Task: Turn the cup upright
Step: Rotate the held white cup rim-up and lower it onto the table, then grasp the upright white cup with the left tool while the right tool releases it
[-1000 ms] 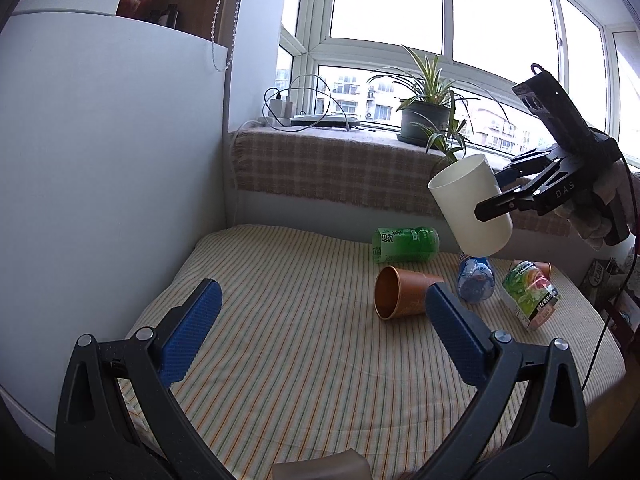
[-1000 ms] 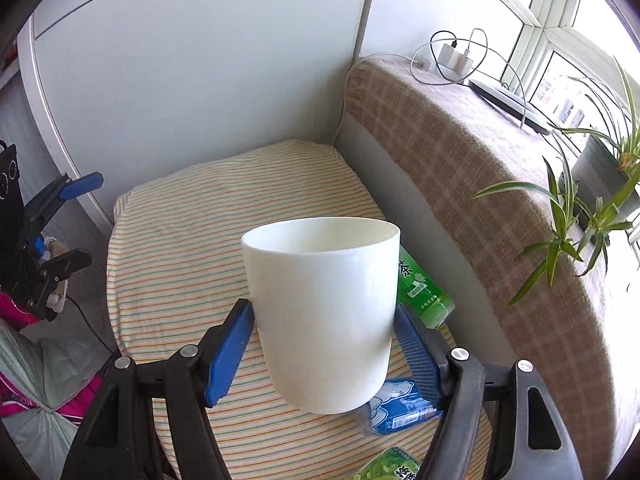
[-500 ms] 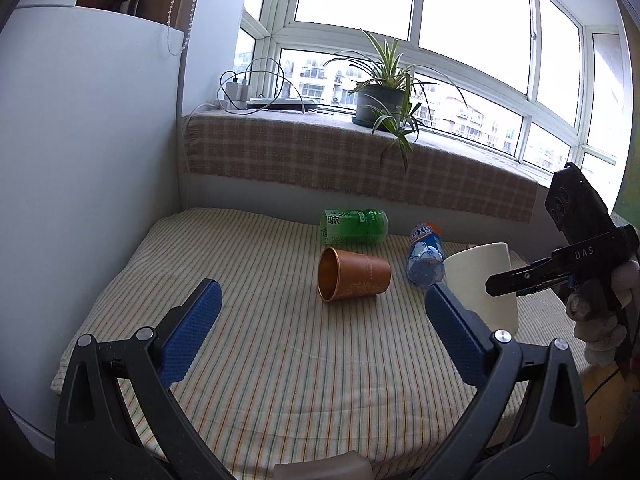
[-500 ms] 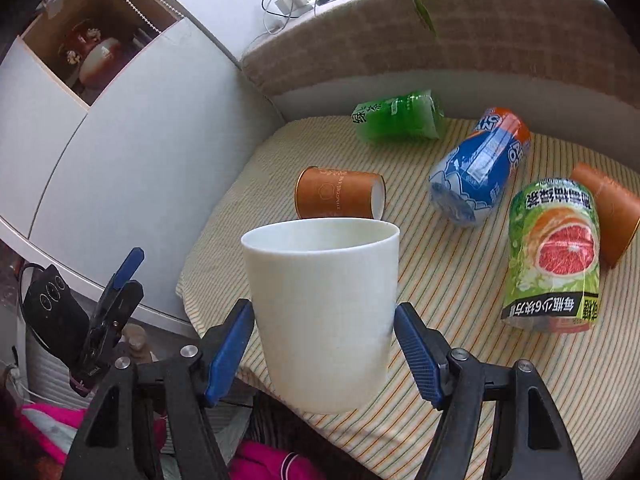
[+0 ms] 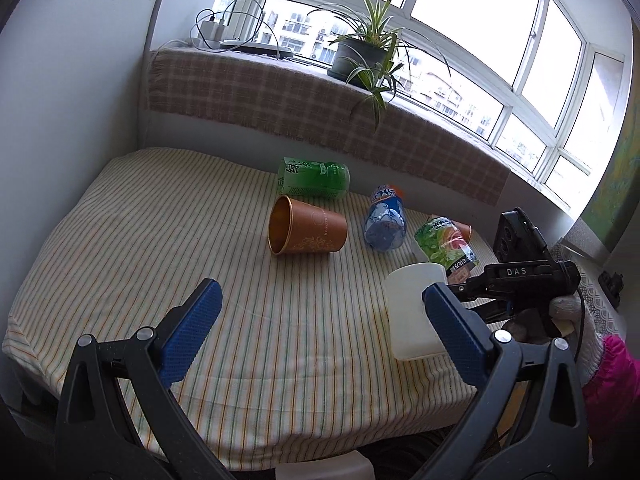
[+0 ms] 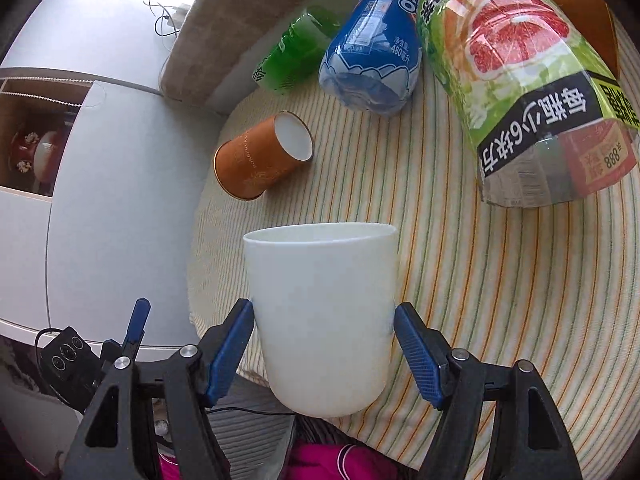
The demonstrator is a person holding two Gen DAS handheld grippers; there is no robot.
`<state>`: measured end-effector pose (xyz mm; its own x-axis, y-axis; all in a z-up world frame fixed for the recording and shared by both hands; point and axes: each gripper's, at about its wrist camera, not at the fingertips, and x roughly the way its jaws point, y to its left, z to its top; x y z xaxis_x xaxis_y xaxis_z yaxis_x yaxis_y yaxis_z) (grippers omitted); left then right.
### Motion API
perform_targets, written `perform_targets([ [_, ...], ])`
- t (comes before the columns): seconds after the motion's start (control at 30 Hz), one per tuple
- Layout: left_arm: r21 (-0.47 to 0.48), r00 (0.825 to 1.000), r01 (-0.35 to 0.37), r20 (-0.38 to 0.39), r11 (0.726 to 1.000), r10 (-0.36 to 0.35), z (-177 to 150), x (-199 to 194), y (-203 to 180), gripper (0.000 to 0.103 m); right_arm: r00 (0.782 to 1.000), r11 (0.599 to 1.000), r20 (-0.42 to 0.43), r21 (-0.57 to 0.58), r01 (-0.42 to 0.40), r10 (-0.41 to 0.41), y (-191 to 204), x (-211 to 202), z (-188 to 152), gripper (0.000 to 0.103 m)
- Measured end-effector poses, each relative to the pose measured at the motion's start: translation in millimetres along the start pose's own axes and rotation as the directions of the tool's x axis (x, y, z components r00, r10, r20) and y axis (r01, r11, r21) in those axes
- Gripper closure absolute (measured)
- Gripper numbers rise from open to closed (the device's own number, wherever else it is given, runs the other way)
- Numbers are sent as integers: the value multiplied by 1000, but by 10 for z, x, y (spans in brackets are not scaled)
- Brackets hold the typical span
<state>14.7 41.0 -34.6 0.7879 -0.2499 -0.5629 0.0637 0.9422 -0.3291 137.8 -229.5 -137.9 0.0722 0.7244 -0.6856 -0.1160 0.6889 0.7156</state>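
A white cup stands mouth up between the blue pads of my right gripper, which is shut on it. In the left wrist view the same cup sits low at the front right of the striped table, with the right gripper gripping it from the right. Whether its base touches the cloth I cannot tell. My left gripper is open and empty, above the table's front edge. An orange cup lies on its side mid-table; it also shows in the right wrist view.
A green bottle, a blue bottle and a grapefruit-label bottle lie behind the cups. Another orange cup lies far right. A cloth-covered sill with a potted plant runs behind. A white wall stands left.
My right gripper has brought the white cup down from high in the air to table level at the front right, keeping it mouth up. My left gripper stayed open.
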Motion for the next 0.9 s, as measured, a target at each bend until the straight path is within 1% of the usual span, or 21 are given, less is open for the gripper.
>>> perform_targets([
  [0.13,-9,999,21,-33,1000,-21,0,72,-11,0,1000,1000,3,-12,8,-8,2,9,24,27],
  [0.23,-23,997,42,-61,999,-44,3,139,-15,0,1000,1000,27,-24,8,-8,9,-28,33,27],
  [0.3,-42,994,63,-85,997,-66,0,204,-17,0,999,999,48,-40,10,-8,28,-66,29,22],
  [0.33,-56,991,78,-102,995,-83,2,244,-15,0,998,998,62,-56,22,-19,46,-96,17,20],
  [0.4,-87,984,104,-134,991,-115,0,317,-10,0,990,989,112,-115,97,-84,122,-188,-38,19],
  [0.43,-100,979,120,-152,988,-134,5,365,-19,0,985,983,138,-137,118,-99,154,-251,-83,19],
  [0.5,-125,969,145,-184,981,-167,13,454,-43,0,979,979,182,-164,122,-91,200,-378,-200,19],
  [0.53,-136,963,159,-198,978,-184,17,503,-63,0,973,975,209,-174,137,-99,225,-437,-264,19],
  [0.57,-147,957,170,-212,974,-199,25,555,-85,0,963,968,241,-187,166,-118,257,-495,-336,19],
  [0.6,-161,951,181,-224,970,-215,33,607,-102,0,949,958,279,-201,206,-145,293,-549,-418,18],
  [0.7,-223,927,214,-262,951,-270,63,787,-140,2,891,920,393,-214,328,-226,368,-696,-671,17],
  [0.77,-275,907,225,-290,935,-304,68,931,-144,2,852,901,451,-198,387,-267,382,-772,-824,17],
  [0.83,-326,883,237,-321,915,-343,52,1069,-150,4,821,888,491,-179,423,-292,366,-837,-950,17],
  [0.87,-350,870,238,-337,906,-359,44,1143,-156,7,807,885,508,-167,435,-301,347,-884,-1016,17],
  [0.9,-374,859,233,-354,898,-370,36,1214,-153,9,798,884,518,-155,441,-307,325,-916,-1068,17],
])
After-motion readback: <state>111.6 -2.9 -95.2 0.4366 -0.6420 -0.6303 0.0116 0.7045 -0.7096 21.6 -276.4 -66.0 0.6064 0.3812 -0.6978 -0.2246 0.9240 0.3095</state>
